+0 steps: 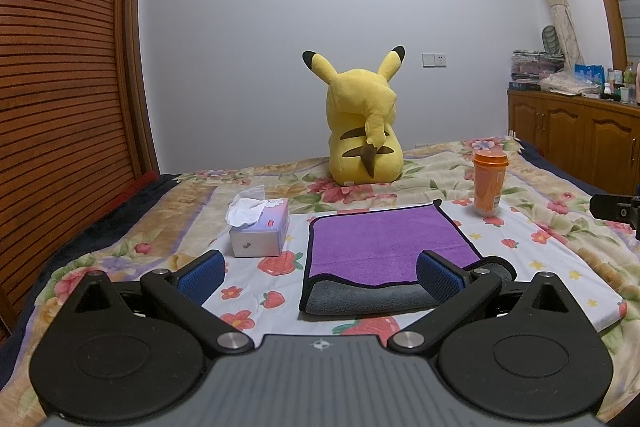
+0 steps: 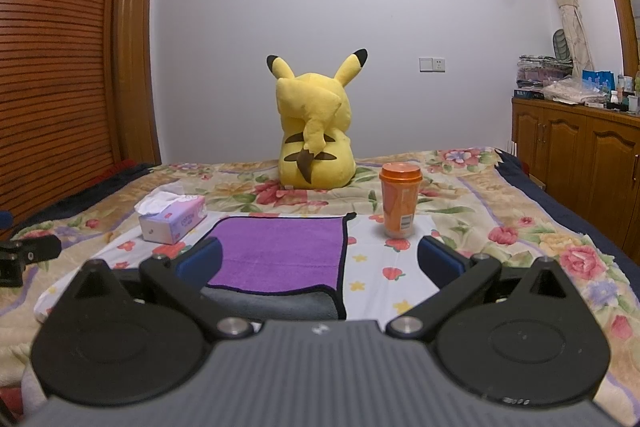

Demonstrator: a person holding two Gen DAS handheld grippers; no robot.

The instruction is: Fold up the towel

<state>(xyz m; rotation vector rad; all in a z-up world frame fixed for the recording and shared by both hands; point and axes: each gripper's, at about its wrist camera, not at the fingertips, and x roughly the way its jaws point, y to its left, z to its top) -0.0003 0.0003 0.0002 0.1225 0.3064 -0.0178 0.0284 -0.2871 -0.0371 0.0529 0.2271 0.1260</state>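
Note:
A towel (image 1: 380, 247), purple on top and grey beneath with a black hem, lies folded on a white strawberry-print cloth (image 1: 540, 267) on the bed. Its grey layer shows along the near edge. It also shows in the right wrist view (image 2: 280, 251). My left gripper (image 1: 320, 275) is open, hovering just before the towel's near edge, its fingers spanning the towel's left part. My right gripper (image 2: 320, 259) is open over the towel's near right corner. Neither holds anything.
A tissue box (image 1: 260, 231) stands left of the towel. An orange lidded cup (image 1: 489, 183) stands at the towel's far right corner. A yellow plush toy (image 1: 362, 127) sits behind. A wooden cabinet (image 1: 580, 139) stands at the right, a slatted wardrobe (image 1: 60, 87) at the left.

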